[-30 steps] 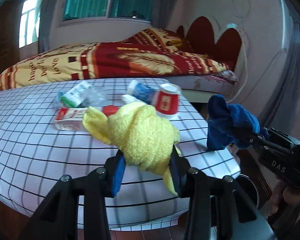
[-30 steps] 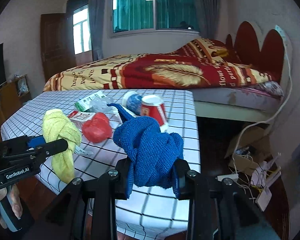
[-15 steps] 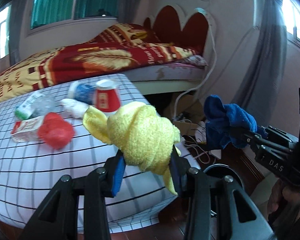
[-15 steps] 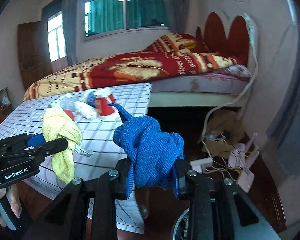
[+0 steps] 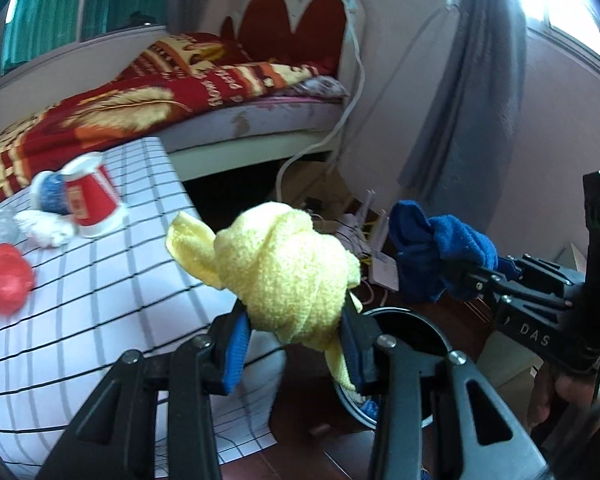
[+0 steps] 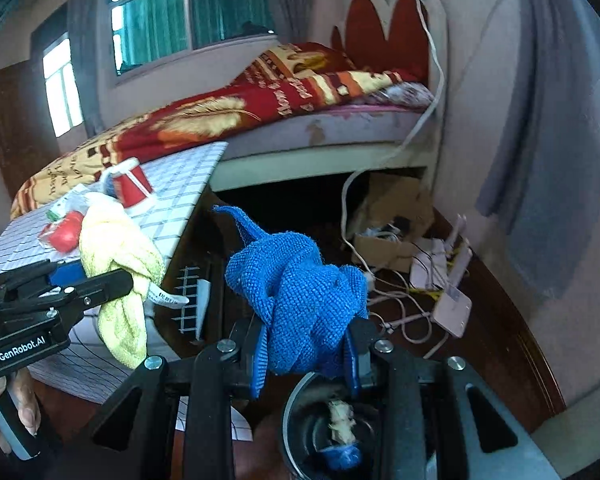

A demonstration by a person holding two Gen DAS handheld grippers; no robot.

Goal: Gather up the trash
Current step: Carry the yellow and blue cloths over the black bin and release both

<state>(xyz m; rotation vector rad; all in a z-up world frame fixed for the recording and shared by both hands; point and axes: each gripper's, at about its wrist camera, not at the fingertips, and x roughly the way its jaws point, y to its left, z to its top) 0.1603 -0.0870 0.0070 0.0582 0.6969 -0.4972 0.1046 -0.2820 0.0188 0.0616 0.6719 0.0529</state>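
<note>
The left claw (image 5: 296, 340) was clenched on a knotted yellow cloth (image 5: 288, 272), its blue pads pressing the bundle from both sides. The right claw (image 6: 306, 350) gripped a knotted blue cloth (image 6: 300, 300) the same way. Both bundles hung in the air past the corner of the worktop (image 5: 100, 280), which was covered with a white sheet ruled in black squares that draped over the edge.

Below the claws a round dark bin (image 6: 296, 420) stood on the brown floor (image 6: 492, 320), just beside the worktop's corner. In the right wrist view the blue cloth hung above the bin's near rim, and some scraps lay inside. In the left wrist view the yellow cloth hung over the bin's left rim.

On the worktop, well back from the corner, lay a red paper cup (image 5: 90, 204) on its side, a crumpled red wrapper (image 5: 6, 280), a white wad (image 5: 44, 228) and a blue ball (image 5: 50, 196).

The floor between the bin and the bed (image 6: 300, 120) was bare and dark. To the right, against the wall, lay a white router (image 6: 452, 308), tangled cables and a cardboard box (image 6: 396, 204).
</note>
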